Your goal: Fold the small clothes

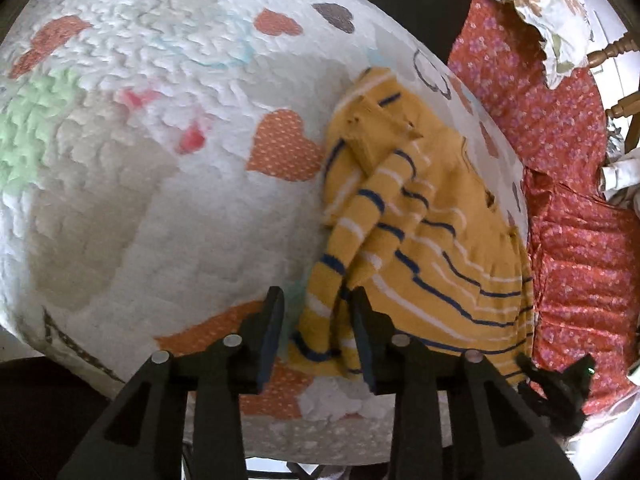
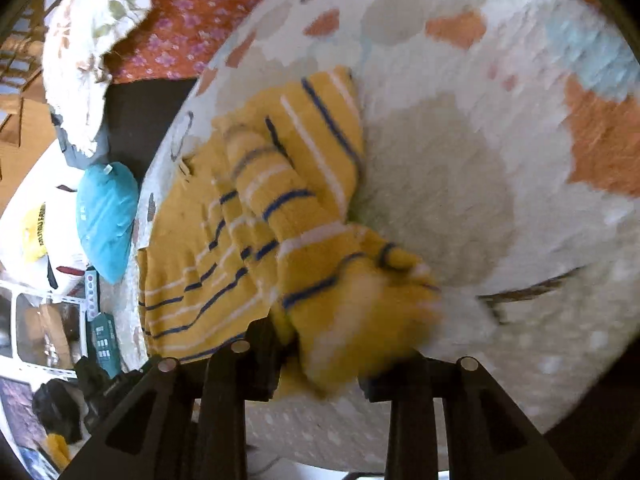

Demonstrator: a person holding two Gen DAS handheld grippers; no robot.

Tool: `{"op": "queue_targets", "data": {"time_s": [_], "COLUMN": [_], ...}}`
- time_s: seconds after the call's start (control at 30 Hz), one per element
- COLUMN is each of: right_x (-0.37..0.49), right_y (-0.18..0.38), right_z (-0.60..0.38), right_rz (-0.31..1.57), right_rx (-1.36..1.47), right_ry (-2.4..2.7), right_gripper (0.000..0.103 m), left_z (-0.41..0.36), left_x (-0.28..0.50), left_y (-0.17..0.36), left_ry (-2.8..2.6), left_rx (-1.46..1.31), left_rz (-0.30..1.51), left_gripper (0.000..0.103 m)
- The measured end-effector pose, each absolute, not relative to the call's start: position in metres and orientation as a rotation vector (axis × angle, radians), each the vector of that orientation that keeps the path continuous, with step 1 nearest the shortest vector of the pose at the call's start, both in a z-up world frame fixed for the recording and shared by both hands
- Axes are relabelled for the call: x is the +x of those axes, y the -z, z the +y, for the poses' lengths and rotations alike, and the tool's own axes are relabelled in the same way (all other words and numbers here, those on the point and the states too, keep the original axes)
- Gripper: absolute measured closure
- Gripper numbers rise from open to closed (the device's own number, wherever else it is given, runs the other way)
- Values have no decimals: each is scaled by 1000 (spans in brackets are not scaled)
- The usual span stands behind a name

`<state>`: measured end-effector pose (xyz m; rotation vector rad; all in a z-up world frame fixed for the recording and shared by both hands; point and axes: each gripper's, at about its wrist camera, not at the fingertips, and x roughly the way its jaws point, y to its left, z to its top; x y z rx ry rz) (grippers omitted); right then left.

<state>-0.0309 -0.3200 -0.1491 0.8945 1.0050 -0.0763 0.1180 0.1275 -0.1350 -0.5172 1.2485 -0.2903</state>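
Left wrist view: we see a white quilt (image 1: 160,160) with heart patches, red floral fabric (image 1: 560,160) at right; the left gripper (image 1: 318,312) has jaws spread around a sleeve of the yellow striped top (image 1: 420,220). Right wrist view: same quilt (image 2: 480,160), teal cushion (image 2: 106,216) at left; the right gripper (image 2: 320,356) has blurred top (image 2: 240,240) fabric bunched between its jaws, and we can't tell the grip.

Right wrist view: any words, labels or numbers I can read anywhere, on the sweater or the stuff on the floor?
Yellow bag: dark print along its edge, too blurred to read.
Green box: pale marks, too small to read.
Striped sweater: no text visible.
Heart quilt: patterns only, no words.
Nothing legible in the left wrist view either.
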Motion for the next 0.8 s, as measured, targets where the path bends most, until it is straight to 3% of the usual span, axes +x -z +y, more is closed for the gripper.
{"op": "queue_targets", "data": {"time_s": [0.27,0.33,0.57,0.67,0.8], "right_x": [-24,2,74,76,76], "right_y": [55,63,151,139,85], "right_z": [-299,-281,-291,-294,-263], "right_rz": [800,850,1073,1079,1056], "right_rx": [577,572,585,594,406], "right_ry": [82,-19,100,116,79], "right_gripper": [67,61,62,62,60], "left_z": [126,118,126,140,159], "left_x": [104,104,104,107,110], "left_y": [131,131,137,138,136], "left_ry": [242,231,213,215,203], "left_rx": [-417,-380,-400,-498,-615], "left_rz": [1212,1210,1223,1224,1206], "left_gripper": [63,61,52,52,53]}}
